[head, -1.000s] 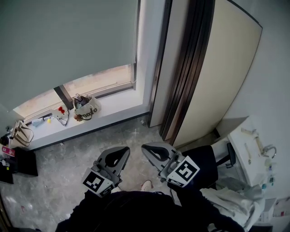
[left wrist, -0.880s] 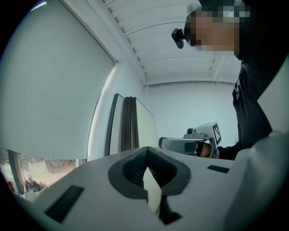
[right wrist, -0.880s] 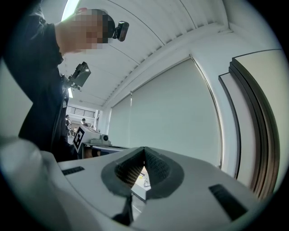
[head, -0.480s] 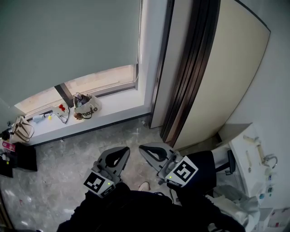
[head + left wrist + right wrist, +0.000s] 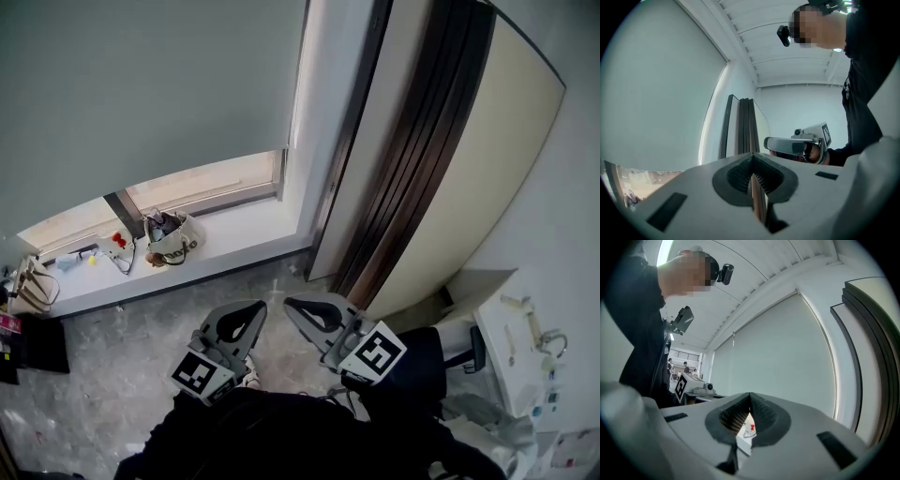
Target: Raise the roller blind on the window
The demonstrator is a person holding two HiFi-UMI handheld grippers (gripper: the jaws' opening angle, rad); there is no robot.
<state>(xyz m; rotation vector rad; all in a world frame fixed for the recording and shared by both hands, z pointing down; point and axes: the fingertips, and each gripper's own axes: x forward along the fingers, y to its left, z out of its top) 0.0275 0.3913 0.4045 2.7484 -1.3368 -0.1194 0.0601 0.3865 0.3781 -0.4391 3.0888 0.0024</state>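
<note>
Left gripper [image 5: 752, 160]: your jaws are pressed together, empty; its own view shows this.
Right gripper [image 5: 749, 399]: pressed together, empty.
Roller blind [image 5: 141, 94]: ahead of you, covering most of the window.
Cut off: the blind's top in the head view; the right gripper view shows it.

From the head we look steeply down past the left hand-held gripper [image 5: 255, 309] and the right hand-held gripper [image 5: 291, 302] to the floor [image 5: 122, 375] and window sill [image 5: 234, 230], the roller blind [image 5: 141, 94] close at upper left. Each gripper's camera looks out along its own jaws; the left faces the folding panels [image 5: 744, 126], the right the blind; each catches the other gripper, and all three views share the blind.
</note>
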